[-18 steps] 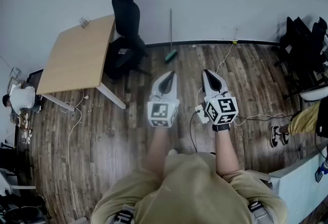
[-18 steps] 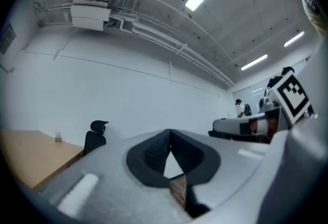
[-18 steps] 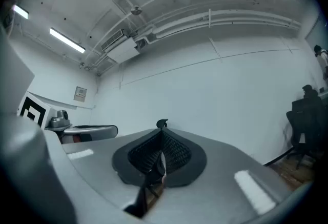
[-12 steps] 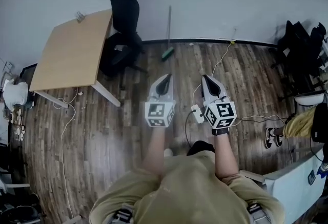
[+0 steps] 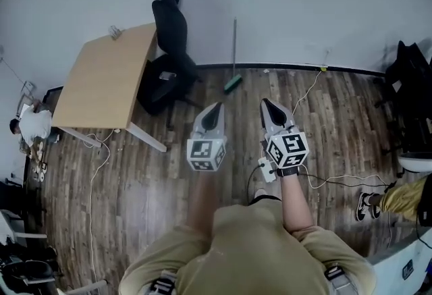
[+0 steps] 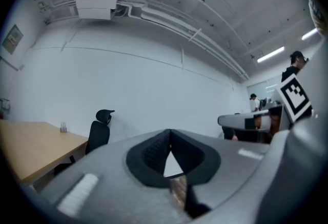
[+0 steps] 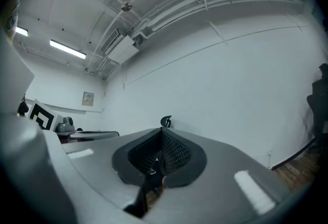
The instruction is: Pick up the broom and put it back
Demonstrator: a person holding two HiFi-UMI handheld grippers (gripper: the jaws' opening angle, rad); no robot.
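Observation:
The broom leans upright against the white wall, its green head on the wooden floor by the baseboard. My left gripper and right gripper are held side by side at chest height, pointing level toward the wall, well short of the broom. The broom stands between the two lines they point along. Both have their jaws shut with nothing in them. In the left gripper view the left gripper shows its dark pads meeting at the tip. The right gripper view shows the same for the right gripper. Neither gripper view shows the broom.
A wooden table stands at the left with a black office chair beside it, close to the broom. Cables and a white power strip lie on the floor by my feet. A seated person's leg shows at the right.
The head view has shifted, so the broom, chair and table sit slightly further right and lower in the frame. Both grippers stay shut and side by side.

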